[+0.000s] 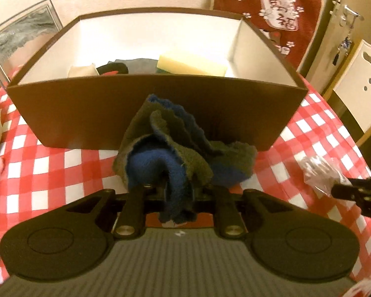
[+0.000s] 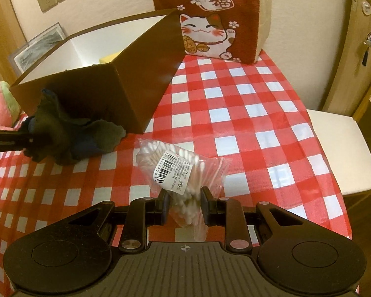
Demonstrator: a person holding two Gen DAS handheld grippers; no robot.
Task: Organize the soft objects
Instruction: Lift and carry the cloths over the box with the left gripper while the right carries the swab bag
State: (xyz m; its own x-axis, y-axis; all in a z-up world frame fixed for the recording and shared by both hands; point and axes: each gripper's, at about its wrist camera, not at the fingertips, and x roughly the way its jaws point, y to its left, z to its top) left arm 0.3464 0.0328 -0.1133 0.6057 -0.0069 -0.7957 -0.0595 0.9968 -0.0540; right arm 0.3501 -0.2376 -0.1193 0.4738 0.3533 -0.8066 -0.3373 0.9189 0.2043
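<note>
Both wrist views angled down, close; share brown box (image 1: 155, 113), tablecloth (image 2: 247, 123).

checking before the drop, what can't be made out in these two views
- Box floor: left wrist view, near wall hides all but sponge and cloth tops.
- Pink plush: both views, cut by the left edge.
- Swab bag label text: right wrist view, too small.
- Blue-grey cloth lower end: hidden behind left claw.
</note>
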